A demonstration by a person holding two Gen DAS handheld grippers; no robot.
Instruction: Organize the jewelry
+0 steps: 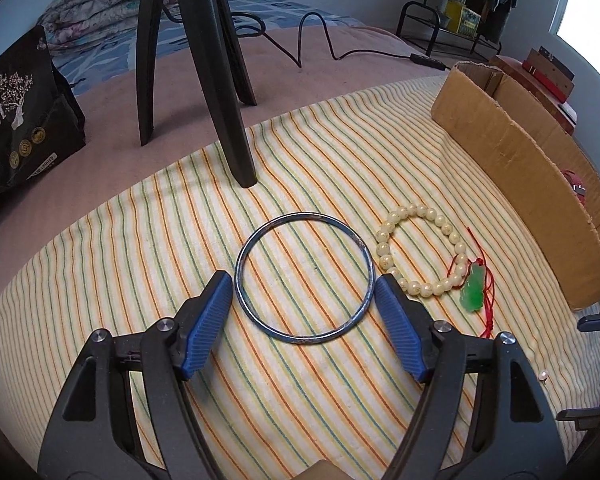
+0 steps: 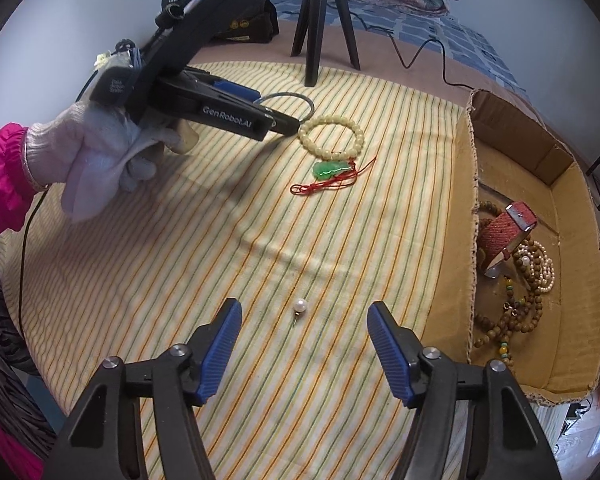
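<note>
Left gripper (image 1: 304,284) spread wide, straddling the bangle (image 1: 303,278), pads not pressing. Right gripper (image 2: 302,314) released, pearl (image 2: 299,305) loose between fingers, left of the box (image 2: 462,240).

Cloth (image 1: 140,280): cream, thin orange, green, yellow stripes. Bangle (image 1: 304,276): dark blue-grey. Bead bracelet (image 1: 420,248): pale cream. Pendant (image 1: 473,290): bright green, red cord. Gripper pads (image 2: 220,350): blue, ribbed. Box (image 1: 520,184): brown cardboard. Glove (image 2: 100,160): pale grey; sleeve (image 2: 0,176): magenta.
</note>
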